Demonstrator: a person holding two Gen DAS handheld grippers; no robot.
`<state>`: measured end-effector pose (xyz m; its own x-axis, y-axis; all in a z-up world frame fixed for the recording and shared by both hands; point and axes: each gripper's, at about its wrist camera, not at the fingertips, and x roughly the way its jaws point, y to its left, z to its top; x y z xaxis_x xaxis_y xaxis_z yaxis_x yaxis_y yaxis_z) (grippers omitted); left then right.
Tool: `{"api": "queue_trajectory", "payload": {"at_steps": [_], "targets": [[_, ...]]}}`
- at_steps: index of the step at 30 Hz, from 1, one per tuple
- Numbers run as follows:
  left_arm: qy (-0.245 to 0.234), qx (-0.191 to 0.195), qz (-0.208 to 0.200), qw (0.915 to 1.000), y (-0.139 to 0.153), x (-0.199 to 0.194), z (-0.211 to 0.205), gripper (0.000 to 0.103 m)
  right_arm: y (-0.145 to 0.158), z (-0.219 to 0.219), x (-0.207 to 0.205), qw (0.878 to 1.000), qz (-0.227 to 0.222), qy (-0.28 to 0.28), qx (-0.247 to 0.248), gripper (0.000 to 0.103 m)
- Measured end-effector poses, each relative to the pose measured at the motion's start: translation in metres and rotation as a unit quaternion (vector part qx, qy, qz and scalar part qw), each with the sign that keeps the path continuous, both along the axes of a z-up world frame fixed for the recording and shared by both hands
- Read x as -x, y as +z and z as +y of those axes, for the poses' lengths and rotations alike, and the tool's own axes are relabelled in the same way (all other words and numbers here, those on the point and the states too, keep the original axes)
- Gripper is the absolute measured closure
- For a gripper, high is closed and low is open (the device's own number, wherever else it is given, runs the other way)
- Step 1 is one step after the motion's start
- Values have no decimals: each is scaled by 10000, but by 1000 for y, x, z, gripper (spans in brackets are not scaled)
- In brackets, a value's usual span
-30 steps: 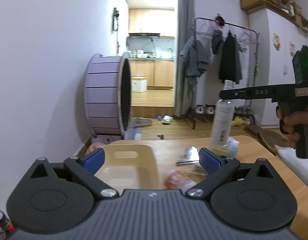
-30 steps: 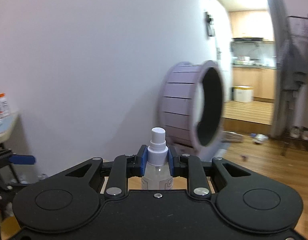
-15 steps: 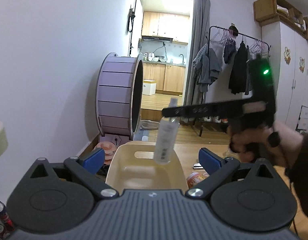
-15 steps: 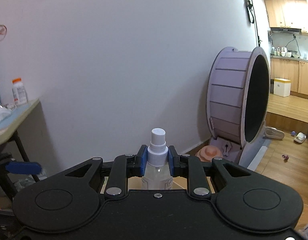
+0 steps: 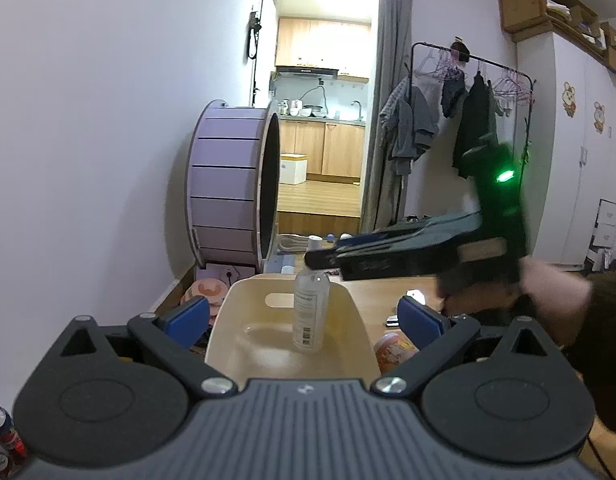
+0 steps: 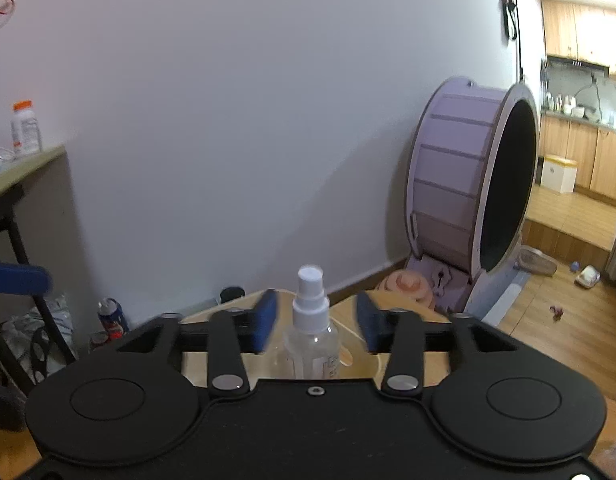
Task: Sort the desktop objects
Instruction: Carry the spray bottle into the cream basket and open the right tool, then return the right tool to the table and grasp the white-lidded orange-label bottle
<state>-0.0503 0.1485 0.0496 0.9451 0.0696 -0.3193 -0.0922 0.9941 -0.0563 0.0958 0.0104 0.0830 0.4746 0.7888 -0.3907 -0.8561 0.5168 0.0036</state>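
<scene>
1. Right claw (image 6: 312, 325): blue pads spread apart on either side of the bottle (image 6: 311, 336), touching neither its neck nor its cap. In the left wrist view this claw reaches in from the right, level with the bottle's neck.
2. Bottle: a clear spray bottle with a white cap, upright inside the cream bin (image 5: 224, 320), its base on the bin floor near the middle.
3. Left claw (image 5: 304, 320): pads wide apart and holding nothing, hovering at the near rim of the bin.
4. Counter (image 5: 379, 292): wooden; a round orange-lidded item (image 5: 393, 350) lies just beside the bin's right wall.
5. Risk: the bottle is tall and narrow. A pad catching the cap as the right claw draws back would likely tip it against the bin wall.
6. Hidden or unclear: the right claw is motion-blurred in both views. The bottle's base is hidden in the right wrist view. Small items by the right hand are too dim to name.
</scene>
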Motion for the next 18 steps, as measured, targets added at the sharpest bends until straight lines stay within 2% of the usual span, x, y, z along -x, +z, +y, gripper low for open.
{"api": "queue_trajectory", "payload": {"at_steps": [4,8,11,12,13,18], "targets": [[-169,6,23,9999,-3,-3,-7,3,15,-41,15,9998,1,-107,-151,45],[-407,16,61,9992,-6,-7,-20,3,17,-83,30,9993,41,-358,-139,42],[-584,-78,115,9982,-11,-8,-33,3,16,-111,41,9966,152,-756,-289,25],[-639,-96,144,9978,-12,-9,-36,3,16,-119,45,9948,176,-934,-351,13],[-700,-105,174,9973,-14,-10,-40,3,17,-126,49,9932,166,-1085,-396,7],[-955,-94,320,9949,-20,-9,-53,3,20,-143,66,9901,-258,-1373,-112,5]]}}
